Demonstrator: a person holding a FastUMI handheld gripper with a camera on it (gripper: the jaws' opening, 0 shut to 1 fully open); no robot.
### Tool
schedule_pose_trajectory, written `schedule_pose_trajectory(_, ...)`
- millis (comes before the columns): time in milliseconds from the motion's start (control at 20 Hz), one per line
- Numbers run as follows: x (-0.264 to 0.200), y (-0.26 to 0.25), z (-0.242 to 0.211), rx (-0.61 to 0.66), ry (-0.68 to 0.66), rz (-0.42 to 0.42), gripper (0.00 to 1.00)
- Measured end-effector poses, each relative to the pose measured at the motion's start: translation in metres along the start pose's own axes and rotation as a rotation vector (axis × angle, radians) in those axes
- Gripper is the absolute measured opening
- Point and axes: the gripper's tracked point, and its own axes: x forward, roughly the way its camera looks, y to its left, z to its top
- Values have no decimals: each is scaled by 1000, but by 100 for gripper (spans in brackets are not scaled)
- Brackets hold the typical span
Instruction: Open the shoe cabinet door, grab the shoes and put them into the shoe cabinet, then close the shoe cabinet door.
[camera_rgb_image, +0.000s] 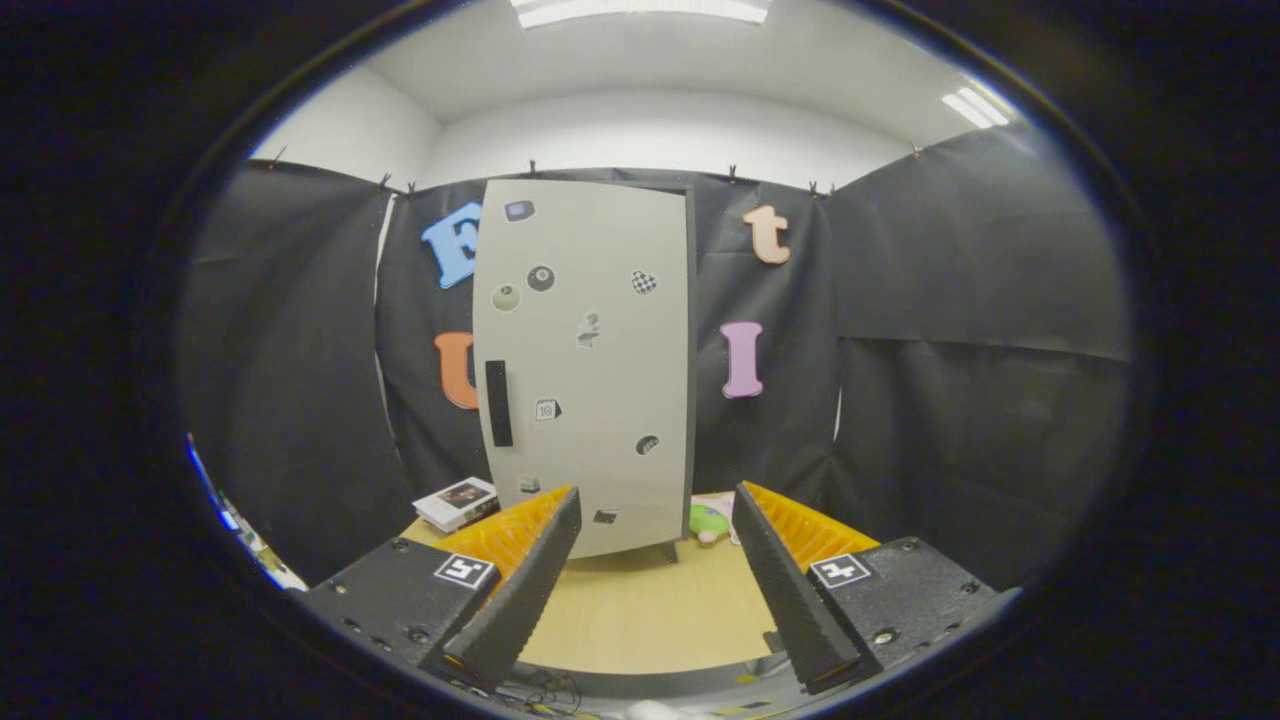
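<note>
Fingers of the gripper (655, 590) stand spread apart with nothing between them, only bare tabletop (640, 610) showing in the gap. Beyond them I see the shoe cabinet (585, 370) standing upright on the far part of the table, its door flat and shut, the dark handle (498, 403) running down near its left side and small stickers dotted over the front. Just beside the cabinet's right foot, peeking past the right finger, lies something pink and green (712, 520) that I take for the shoes, though most of it is hidden. If so, they are outside the cabinet, and I judge the putting-in is left to do, with the door needing to be opened for that and shut again after. A small stack of books (457, 503) sits at the cabinet's left.
</note>
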Motion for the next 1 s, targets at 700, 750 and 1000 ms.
schedule_pose_trajectory(700,-31,-23,19,-22,-69,-43,100)
schedule_pose_trajectory(750,-31,-22,18,-22,-67,-41,100)
schedule_pose_trajectory(1000,-30,-19,20,-18,-74,-42,100)
